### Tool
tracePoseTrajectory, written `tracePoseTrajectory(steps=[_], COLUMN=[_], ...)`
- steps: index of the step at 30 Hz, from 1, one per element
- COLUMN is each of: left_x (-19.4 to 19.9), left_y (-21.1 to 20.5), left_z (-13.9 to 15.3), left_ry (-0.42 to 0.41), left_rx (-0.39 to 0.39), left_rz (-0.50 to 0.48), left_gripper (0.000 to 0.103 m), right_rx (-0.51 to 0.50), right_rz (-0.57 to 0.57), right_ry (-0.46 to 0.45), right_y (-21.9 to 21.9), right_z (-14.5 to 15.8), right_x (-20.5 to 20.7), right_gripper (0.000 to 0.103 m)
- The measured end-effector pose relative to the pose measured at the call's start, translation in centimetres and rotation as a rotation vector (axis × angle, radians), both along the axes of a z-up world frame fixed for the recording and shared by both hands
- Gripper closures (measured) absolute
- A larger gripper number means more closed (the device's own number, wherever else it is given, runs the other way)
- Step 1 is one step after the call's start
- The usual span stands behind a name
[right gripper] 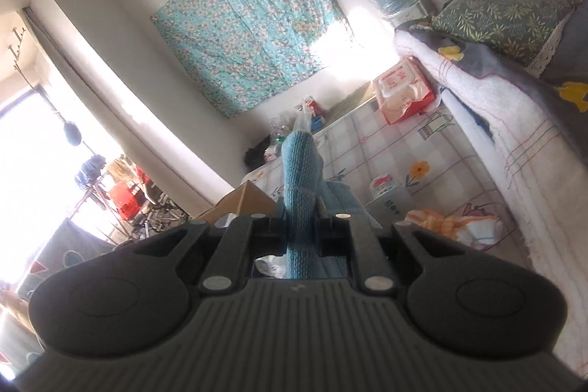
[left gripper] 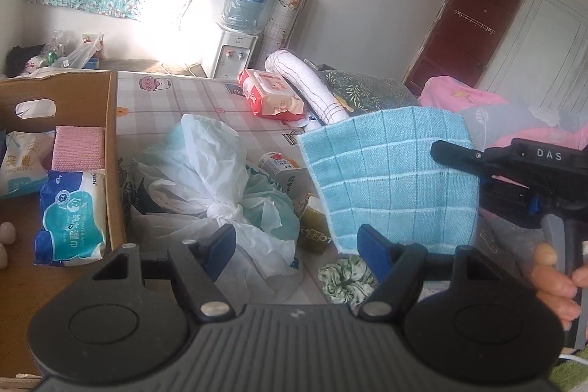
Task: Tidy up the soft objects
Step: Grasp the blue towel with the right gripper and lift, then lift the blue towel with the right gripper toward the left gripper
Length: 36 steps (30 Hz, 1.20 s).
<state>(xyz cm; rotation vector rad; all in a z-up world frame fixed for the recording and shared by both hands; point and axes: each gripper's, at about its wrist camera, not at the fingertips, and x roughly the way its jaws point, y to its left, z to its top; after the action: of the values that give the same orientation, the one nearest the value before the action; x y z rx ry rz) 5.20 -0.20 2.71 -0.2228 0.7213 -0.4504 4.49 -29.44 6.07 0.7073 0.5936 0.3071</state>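
A light blue checked cloth (left gripper: 389, 179) hangs in the air over the bed, pinched at its right edge by my right gripper (left gripper: 441, 149). In the right wrist view the same blue cloth (right gripper: 299, 171) stands up between the jaws of my right gripper (right gripper: 301, 212), which is shut on it. My left gripper (left gripper: 297, 245) is open with nothing between its fingers, low over white plastic bags (left gripper: 205, 171). At the left a cardboard box (left gripper: 110, 149) holds a pink sponge cloth (left gripper: 77, 149) and wet-wipe packs (left gripper: 71, 219).
On the checked sheet (left gripper: 191, 98) lie a red wipes pack (left gripper: 272, 94), a rolled white towel (left gripper: 312, 87), drink cartons (left gripper: 312, 223) and a green floral scrunchie (left gripper: 347, 278). A green pillow (left gripper: 364, 90) and pink bedding (left gripper: 459, 98) sit at the right. A hand (left gripper: 558, 285) holds the right gripper's handle.
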Motion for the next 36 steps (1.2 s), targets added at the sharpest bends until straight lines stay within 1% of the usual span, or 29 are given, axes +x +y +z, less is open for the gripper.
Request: tracePoseTrajectory(steps=[2,3,5,7,8,9,12,13,17,18,21,25,29,31,36], left_x=[-0.3,-0.4,-0.6,-0.6,-0.6,-0.6,-0.5,-0.3,0.2,0.4,0.9,1.5,1.7,1.6,1.8], left_y=[0.5,0.6,0.8,0.9,0.9,0.9,0.4,0.0,-2.4,-2.9,-4.6,-5.5,-6.1,-6.1,-5.9], left_z=[0.0,0.0,-0.3,-0.6,-0.8,-1.0,-1.8,-2.0,-3.6,-3.8,-4.8,-5.5,-6.0,-6.1,-6.5], left_ry=[0.000,0.000,0.007,0.017,0.020,0.024,0.038,0.046,0.073,0.079,0.102,0.118,0.138,0.137,0.157], left_rx=[0.006,0.011,0.018,0.022,0.025,0.029,0.035,0.038,0.057,0.060,0.063,0.026,0.019,0.026,0.044], left_rz=[0.008,0.013,0.015,0.013,0.009,0.006,-0.010,-0.021,-0.086,-0.100,-0.141,-0.181,-0.228,-0.231,-0.207], left_gripper=[0.029,0.029,0.029,0.029,0.029,0.029,0.030,0.031,0.041,0.044,0.047,0.047,0.046,0.046,0.047], right_rx=[0.133,0.174,0.222,0.259,0.260,0.232,0.144,0.135,0.081,0.076,0.093,0.173,0.184,0.161,0.056], right_rz=[0.047,0.055,0.052,0.032,0.012,-0.020,-0.084,-0.091,-0.097,-0.093,-0.084,-0.026,-0.012,-0.014,-0.038], right_ry=[0.048,0.075,0.135,0.233,0.271,0.307,0.329,0.326,0.291,0.279,0.254,0.212,0.210,0.203,0.217], right_y=[0.4,0.5,0.5,0.5,0.3,0.0,-0.6,-0.7,-0.5,-0.6,-0.8,-1.8,-2.0,-1.8,-0.4], right_z=[-1.3,-2.2,-4.4,-7.6,-8.8,-10.2,-11.6,-11.6,-10.7,-10.3,-9.4,-8.0,-7.2,-7.1,-7.5], right_x=[-0.3,-0.5,-0.7,-0.9,-1.1,-1.1,-1.7,-1.9,-2.2,-2.2,-2.6,-3.4,-3.2,-3.1,-2.4], right_gripper=[0.092,0.092,0.092,0.092,0.092,0.092,0.092,0.092,0.092,0.092,0.092,0.092,0.092,0.092,0.092])
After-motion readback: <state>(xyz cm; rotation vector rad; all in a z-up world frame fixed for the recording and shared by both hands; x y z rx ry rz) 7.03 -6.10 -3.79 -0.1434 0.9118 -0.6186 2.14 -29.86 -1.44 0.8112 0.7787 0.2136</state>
